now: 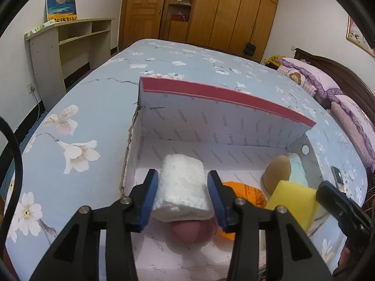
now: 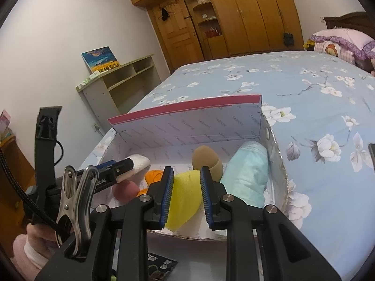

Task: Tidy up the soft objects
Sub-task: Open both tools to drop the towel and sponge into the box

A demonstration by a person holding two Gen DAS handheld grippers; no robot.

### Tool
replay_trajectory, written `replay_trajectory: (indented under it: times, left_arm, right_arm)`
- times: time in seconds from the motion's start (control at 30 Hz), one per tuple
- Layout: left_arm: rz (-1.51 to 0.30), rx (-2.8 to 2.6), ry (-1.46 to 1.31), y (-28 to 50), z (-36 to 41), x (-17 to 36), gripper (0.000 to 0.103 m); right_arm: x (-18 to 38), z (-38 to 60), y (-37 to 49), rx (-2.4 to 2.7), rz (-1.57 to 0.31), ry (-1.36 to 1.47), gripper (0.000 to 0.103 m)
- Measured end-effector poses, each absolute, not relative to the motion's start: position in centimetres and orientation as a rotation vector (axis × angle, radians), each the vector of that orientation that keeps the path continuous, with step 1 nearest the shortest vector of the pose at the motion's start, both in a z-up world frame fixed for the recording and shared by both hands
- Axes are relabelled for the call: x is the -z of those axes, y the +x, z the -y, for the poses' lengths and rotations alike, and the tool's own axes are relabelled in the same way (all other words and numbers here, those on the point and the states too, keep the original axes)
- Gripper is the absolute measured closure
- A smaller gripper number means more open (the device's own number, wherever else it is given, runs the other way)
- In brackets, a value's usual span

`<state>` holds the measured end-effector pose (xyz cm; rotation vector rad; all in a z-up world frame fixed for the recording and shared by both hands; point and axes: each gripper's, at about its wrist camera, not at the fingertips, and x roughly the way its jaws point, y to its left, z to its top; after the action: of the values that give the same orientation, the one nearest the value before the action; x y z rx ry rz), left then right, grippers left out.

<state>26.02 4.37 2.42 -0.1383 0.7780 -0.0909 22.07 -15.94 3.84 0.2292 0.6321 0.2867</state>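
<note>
White towel roll (image 1: 184,187) | clamped in left hand-held gripper (image 1: 184,195) | yellow sponge (image 2: 185,199) | gripped by right hand-held gripper (image 2: 186,195)

Two grippers are seen: the left gripper (image 1: 182,196) and the right gripper (image 2: 186,192). One box (image 1: 234,126) is counted on one bed (image 1: 93,107). Six soft things are counted at the box: one white roll (image 1: 181,189), one yellow sponge (image 2: 184,199), one brown egg (image 2: 206,158), one blue cloth (image 2: 248,175), one orange piece (image 1: 248,193) and one pink ball (image 2: 125,190).
</note>
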Motion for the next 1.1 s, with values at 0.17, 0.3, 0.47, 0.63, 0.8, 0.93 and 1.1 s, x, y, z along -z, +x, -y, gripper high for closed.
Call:
replay_trajectory:
  times: [0.17,0.3,0.47,0.63,0.8,0.93,1.1]
  left_arm:
    - [-0.770,0.099,-0.133,25.2,-4.4,-3.0,0.055]
    - [-0.757,0.118,-0.124,24.2,-4.3,-3.6,0.055]
    - [-0.747,0.147,-0.110,23.0,-3.8,-4.1,0.053]
    - [-0.744,0.181,-0.080,21.6,-3.2,-4.5,0.053]
    - [-0.746,0.196,-0.078,20.4,-3.0,-4.8,0.053]
    - [-0.748,0.202,-0.067,19.8,-2.7,-5.1,0.053]
    - [-0.749,0.209,-0.078,18.8,-2.7,-5.4,0.042]
  right_arm:
    - [-3.6,16.2,21.5,-0.269,-0.638,0.212,0.078]
    - [-3.3,16.8,21.1,-0.250,-0.648,0.213,0.078]
    - [-2.2,17.4,21.2,-0.194,-0.704,0.211,0.078]
    - [-0.6,17.7,21.6,-0.214,-0.754,0.259,0.078]
    - [-1.1,17.6,21.3,-0.253,-0.735,0.270,0.070]
    - [-1.8,17.6,20.5,-0.278,-0.707,0.265,0.065]
    - [-2.9,17.4,18.9,-0.299,-0.673,0.238,0.062]
